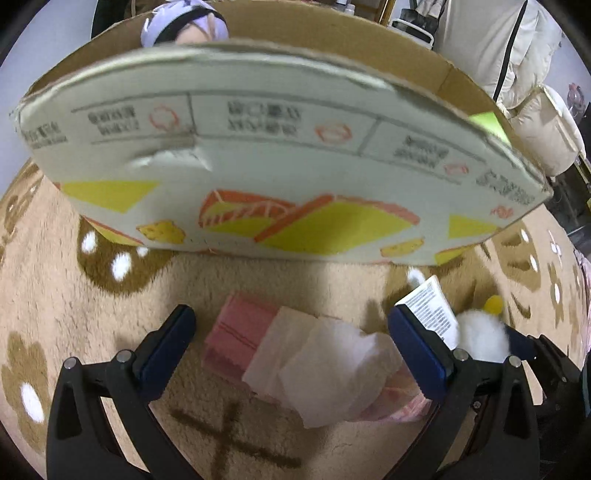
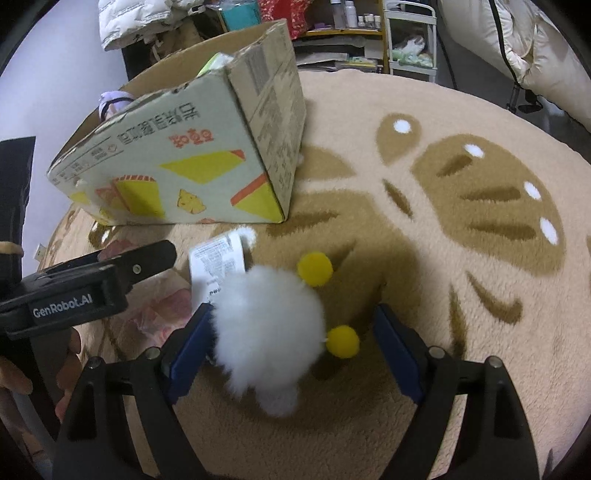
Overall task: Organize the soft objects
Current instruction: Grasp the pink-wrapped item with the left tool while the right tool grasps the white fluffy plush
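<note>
A pink folded cloth in a clear plastic wrap point(image 1: 314, 362) lies on the rug between the fingers of my left gripper point(image 1: 295, 343), which is open around it. A white fluffy plush toy point(image 2: 266, 328) with yellow pom-pom feet point(image 2: 314, 268) and a white paper tag point(image 2: 218, 262) lies between the fingers of my right gripper point(image 2: 291, 332), which is open; its left finger touches the plush. The plush also shows in the left wrist view point(image 1: 480, 336). The printed cardboard box point(image 1: 258, 166) stands open just behind; a purple plush point(image 1: 184, 26) peeks over its rim. The box also shows in the right wrist view point(image 2: 192, 158).
Everything sits on a round beige rug with brown patterns point(image 2: 461, 206). My left gripper's body point(image 2: 81, 291) is at the left in the right wrist view. Shelves point(image 2: 351, 37) and a white padded jacket point(image 2: 524, 48) stand beyond the rug.
</note>
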### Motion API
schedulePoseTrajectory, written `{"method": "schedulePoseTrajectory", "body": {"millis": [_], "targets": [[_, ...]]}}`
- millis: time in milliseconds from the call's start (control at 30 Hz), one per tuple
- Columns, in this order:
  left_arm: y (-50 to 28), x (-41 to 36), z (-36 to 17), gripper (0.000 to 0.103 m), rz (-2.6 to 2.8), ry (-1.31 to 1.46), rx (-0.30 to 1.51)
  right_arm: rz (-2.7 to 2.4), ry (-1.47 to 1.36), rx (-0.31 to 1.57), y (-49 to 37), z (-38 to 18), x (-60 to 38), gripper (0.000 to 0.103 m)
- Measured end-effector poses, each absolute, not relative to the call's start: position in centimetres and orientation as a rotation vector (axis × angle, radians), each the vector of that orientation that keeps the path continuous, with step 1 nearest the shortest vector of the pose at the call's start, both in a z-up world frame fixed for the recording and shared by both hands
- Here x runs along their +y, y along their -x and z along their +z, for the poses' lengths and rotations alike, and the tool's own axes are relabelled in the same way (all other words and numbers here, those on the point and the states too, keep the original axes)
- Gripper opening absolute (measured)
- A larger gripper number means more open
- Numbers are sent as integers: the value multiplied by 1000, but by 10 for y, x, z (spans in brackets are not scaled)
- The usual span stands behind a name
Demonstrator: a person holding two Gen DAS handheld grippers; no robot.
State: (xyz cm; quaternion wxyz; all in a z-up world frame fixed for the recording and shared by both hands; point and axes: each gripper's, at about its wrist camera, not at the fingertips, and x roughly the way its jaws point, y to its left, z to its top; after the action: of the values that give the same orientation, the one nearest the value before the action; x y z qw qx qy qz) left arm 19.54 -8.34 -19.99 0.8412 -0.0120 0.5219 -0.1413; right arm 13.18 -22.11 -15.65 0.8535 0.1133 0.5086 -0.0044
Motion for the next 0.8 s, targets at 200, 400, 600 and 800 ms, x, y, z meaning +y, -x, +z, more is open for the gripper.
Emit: {"method": "schedulePoseTrajectory", "body": {"millis": [200, 400, 600, 800], "targets": [[-189, -94, -209, 102, -262, -24, 1127, 1, -224, 1079, -129, -156, -218, 90], [-188, -117, -216, 93, -238, -109, 1165, 17, -216, 1091, -129, -157, -218, 90], [-189, -102, -209, 76, -230, -67, 1188, 17, -218, 1090, -128, -158, -217, 88], [-177, -87, -207, 62, -223, -23, 1196, 39, -245, 1095, -129, -160, -213, 74]]}}
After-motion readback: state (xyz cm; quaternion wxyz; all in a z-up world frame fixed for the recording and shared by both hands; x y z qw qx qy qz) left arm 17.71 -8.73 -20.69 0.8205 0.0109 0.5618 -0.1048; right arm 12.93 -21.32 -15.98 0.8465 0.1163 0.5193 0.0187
